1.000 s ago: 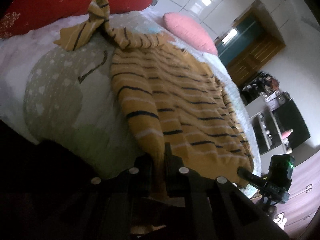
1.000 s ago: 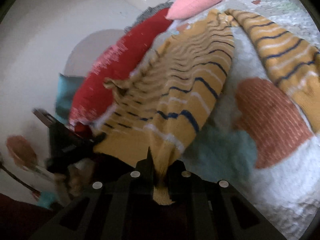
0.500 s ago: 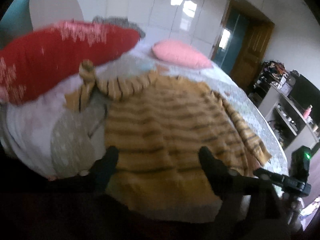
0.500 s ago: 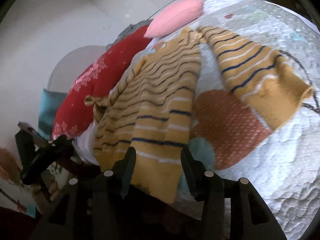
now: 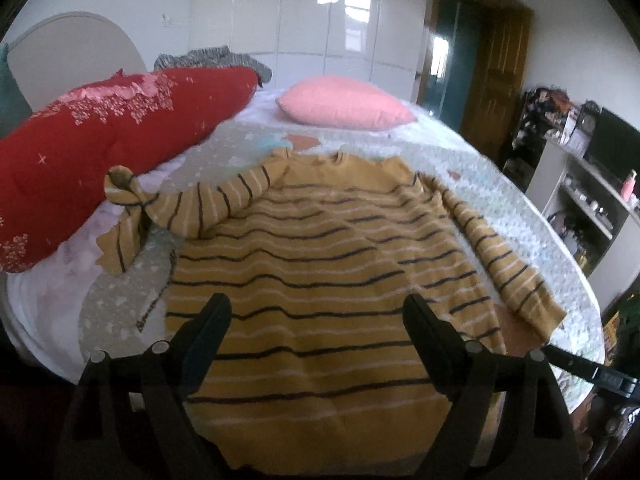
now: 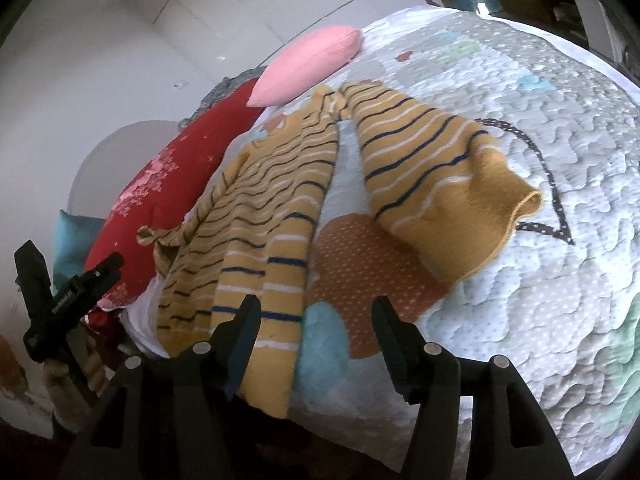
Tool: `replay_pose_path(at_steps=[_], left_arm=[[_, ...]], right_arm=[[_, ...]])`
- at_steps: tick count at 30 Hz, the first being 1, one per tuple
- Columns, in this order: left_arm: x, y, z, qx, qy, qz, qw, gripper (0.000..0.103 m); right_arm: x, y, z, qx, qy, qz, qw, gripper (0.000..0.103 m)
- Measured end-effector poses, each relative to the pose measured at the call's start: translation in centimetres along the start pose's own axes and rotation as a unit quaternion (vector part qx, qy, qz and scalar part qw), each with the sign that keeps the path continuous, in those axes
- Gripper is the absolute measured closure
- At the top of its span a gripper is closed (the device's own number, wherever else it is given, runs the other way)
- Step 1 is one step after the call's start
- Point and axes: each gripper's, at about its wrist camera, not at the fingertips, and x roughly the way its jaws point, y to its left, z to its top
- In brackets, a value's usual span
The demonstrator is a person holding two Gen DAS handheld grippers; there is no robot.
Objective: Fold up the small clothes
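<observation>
Lying flat across the quilted, pastel-patched bedspread [image 5: 500, 200], the mustard-yellow knitted sweater with thin navy and white stripes [image 5: 320, 280] has its hem nearest the tools and its neckline far ahead of them. The left gripper [image 5: 316, 316] hangs above the hem with its jaws wide; they have just been opening, and nothing is pinched, the cloth only showing through the gap beneath. The right gripper [image 6: 314, 320] has also just been opening, to a moderate spread, and its left finger [image 6: 240, 328] sits just beside the sweater's side edge where it droops over the mattress edge, apparently without touching it.

Risks, as I judge them: that hanging hem could slide further off the bed, dragging the soft, heavy knit out of square. Beyond the left finger of the left gripper, one striped sleeve [image 5: 172, 204] is twisted into a knot-like curl against the plump red, white-speckled cushion [image 5: 100, 152]; folding it as it lies would trap a lump. Ahead of the right gripper, the other sleeve [image 6: 440, 184] spreads outward, its cuff curling up. Loose knit stretches and snags readily on hard fingertips. A smooth pink pillow [image 5: 344, 108] lies far ahead, clear of everything.
</observation>
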Motion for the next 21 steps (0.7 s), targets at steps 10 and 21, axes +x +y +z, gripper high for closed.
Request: replay_pose_path(at_steps=[10,21], left_arm=[[2.0,-0.7,-1.2,-0.012,0.038,-0.009,0.9992,0.016],[3.8,-0.1,-2.2,-0.027,0.067,-0.013,0.9973,0.017]], right_arm=[[0.6,-1.5,0.6,0.013,-0.002,-0.018,1.000,0.040],[1.1,-2.2,1.5,0.013,-0.003,-0.027,1.000,0.040]])
